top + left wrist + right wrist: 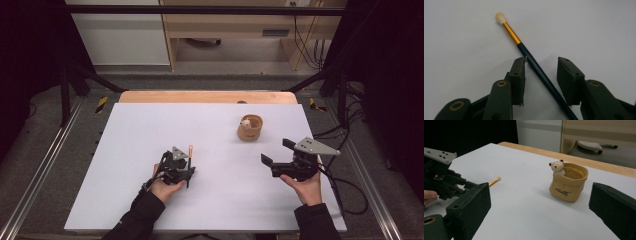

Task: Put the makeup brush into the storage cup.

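A paintbrush [512,34] with a dark blue handle, gold ferrule and pale tip lies flat on the white table cover [150,125]. My left gripper [541,61] straddles its handle: the left pad [520,72] just touches the handle, while the right pad [567,77] stands clear of it, so the jaws are open. In the high view the left gripper [188,171] sits over the brush [190,152] near the front middle. My right gripper [276,151] is held wide open at the front right, nothing between its jaws, facing a tan pot [569,183].
The tan bag-shaped pot [249,128] with a small bear figure [557,167] on its rim stands at the right rear of the cover. A wooden table edge [200,96] runs along the back. Black frame posts and cables flank the table.
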The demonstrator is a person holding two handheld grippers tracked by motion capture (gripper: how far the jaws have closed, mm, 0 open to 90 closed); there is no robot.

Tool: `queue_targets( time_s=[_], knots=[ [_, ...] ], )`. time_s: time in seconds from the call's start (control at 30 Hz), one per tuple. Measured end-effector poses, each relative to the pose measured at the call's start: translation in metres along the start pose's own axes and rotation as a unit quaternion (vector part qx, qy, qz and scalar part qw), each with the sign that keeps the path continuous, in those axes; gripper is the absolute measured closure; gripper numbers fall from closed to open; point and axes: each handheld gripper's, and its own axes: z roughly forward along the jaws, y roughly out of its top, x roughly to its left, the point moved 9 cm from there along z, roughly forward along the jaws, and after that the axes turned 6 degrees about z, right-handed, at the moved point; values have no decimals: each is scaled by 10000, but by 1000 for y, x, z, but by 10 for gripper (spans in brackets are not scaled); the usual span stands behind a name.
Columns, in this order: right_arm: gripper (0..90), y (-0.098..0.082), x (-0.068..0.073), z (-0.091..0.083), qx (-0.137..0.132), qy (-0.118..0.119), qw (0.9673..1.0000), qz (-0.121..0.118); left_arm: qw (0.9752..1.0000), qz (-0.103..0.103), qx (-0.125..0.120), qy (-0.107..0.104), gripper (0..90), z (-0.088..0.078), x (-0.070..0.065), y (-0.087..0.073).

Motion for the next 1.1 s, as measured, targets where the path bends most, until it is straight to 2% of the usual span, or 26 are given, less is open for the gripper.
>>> queue_targets(
  time_s=[0.23,0.47,0.7,1.03,1.1],
  knots=[
    [42,0,0,0,-1,-13,10000,10,10000,10,15,42,675,0,1,-1],
    [42,1,-1,-1,-22,-16,10000,22,10000,-49,23,-12,752,-1,0,-1],
    [42,1,-1,-1,-15,-20,10000,16,10000,-15,85,-8,811,-2,1,-2],
    [41,1,-1,-1,-25,-18,10000,28,9999,2,116,-25,830,-3,1,-2],
    [41,1,-1,-2,-27,-19,10000,27,9999,-6,111,-46,805,-3,1,-2]
  ],
)
